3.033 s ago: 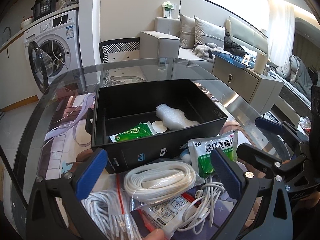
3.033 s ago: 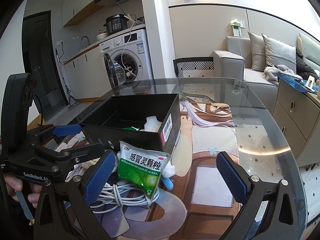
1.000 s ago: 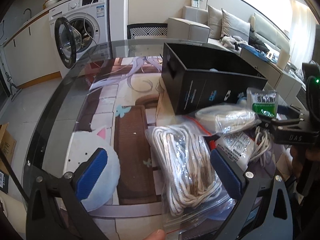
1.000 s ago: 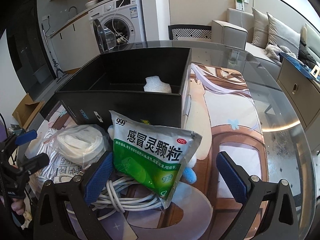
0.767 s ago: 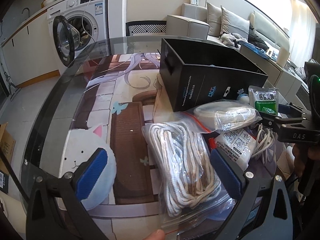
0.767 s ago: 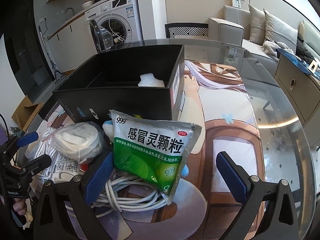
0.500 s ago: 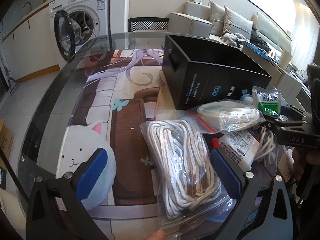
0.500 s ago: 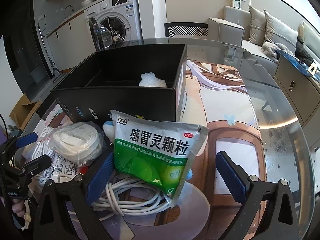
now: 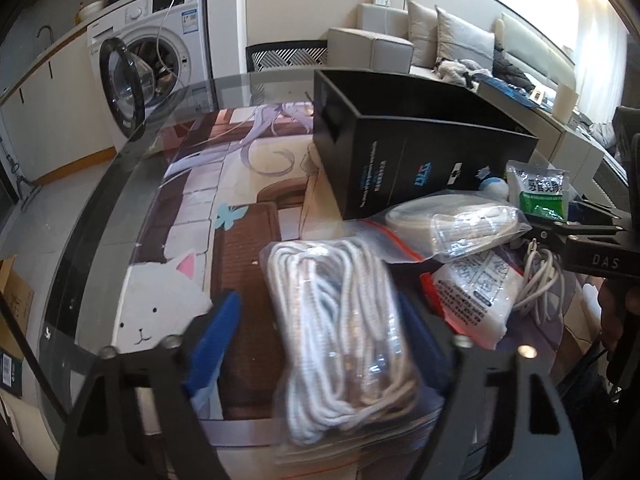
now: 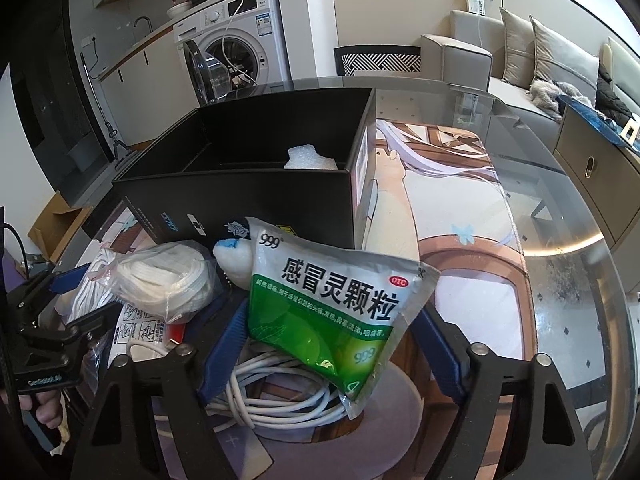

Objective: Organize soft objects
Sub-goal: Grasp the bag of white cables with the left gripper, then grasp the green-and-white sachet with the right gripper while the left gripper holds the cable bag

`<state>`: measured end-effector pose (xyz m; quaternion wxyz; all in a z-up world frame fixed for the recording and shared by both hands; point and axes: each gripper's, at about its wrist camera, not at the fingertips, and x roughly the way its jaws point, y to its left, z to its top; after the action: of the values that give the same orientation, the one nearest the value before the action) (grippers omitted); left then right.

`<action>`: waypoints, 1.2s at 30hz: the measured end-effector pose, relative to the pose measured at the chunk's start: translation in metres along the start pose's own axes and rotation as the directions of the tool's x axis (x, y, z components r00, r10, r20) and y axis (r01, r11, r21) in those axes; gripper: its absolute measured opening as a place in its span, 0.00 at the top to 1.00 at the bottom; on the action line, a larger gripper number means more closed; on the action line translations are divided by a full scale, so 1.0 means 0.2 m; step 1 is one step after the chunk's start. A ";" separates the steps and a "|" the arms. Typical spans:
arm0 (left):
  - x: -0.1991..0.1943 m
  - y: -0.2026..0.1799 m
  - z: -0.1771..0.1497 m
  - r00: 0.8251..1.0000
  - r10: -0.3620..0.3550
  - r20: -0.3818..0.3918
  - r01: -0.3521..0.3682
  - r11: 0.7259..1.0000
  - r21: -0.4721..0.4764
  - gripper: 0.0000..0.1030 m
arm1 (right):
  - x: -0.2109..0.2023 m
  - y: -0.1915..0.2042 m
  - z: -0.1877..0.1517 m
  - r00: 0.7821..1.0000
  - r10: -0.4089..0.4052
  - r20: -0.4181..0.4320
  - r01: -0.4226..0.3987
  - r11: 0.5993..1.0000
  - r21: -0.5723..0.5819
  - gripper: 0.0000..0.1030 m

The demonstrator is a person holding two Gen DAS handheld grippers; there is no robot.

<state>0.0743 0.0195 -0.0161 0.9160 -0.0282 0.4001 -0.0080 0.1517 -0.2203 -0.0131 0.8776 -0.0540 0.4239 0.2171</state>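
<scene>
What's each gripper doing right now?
Left gripper: closing around the bagged white rope; firm grip cannot be told.
Right gripper: closing around the green medicine pouch; contact unclear.

The box (image 10: 240,196) is black with small blue and white markings, and the medicine sachet (image 10: 336,312) at its 5 o'clock is white above and green below with black characters. The rope bundle (image 9: 340,320) is white in a clear bag, and both claws carry blue pads (image 9: 212,340).

Both our wrist cams sit low and close over the table, facing the sofa; both see the black box (image 9: 420,160) (image 10: 248,200).
</scene>
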 end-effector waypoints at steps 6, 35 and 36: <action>-0.01 0.04 0.02 0.999 -0.041 0.022 0.042 0.999 -0.028 0.56 | -0.02 0.00 -0.02 0.999 0.036 0.008 -0.036 0.999 0.005 0.44; -0.16 0.07 0.02 0.994 -0.041 0.106 0.048 0.996 -0.072 0.61 | -0.28 0.02 -0.03 0.981 0.092 0.173 -0.087 0.996 -0.034 0.73; -0.17 0.07 0.02 0.993 -0.041 0.110 0.049 0.996 -0.074 0.61 | -0.29 0.02 -0.03 0.980 0.091 0.179 -0.086 0.996 -0.035 0.75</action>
<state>0.0543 0.0347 0.0102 0.9342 -0.0728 0.3490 -0.0116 0.1144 -0.2372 0.0283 0.9011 -0.0274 0.3416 0.2656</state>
